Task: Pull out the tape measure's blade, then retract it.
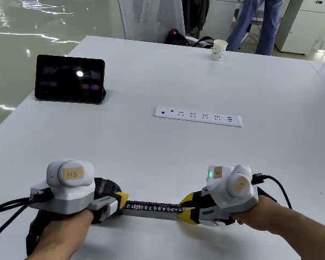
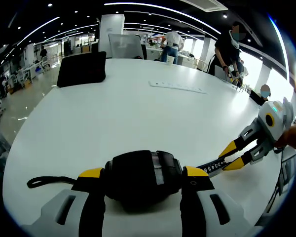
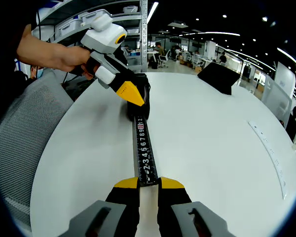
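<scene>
The tape measure case (image 2: 142,177), black and compact, sat clamped between the yellow-tipped jaws of the left gripper (image 1: 118,201). It rested on the white table (image 1: 151,70), well nearer the person than the power strip (image 1: 197,116). The blade (image 3: 144,153) reached out a short way, parallel to that strip, its tip pinched flat in the closed right gripper (image 3: 148,183). The case looked rigid and fairly dense, so a firm squeeze across its broad sides suited it. The blade seemed thin, springy and sharp-edged, and was best held at the tip and fed back slowly.
</scene>
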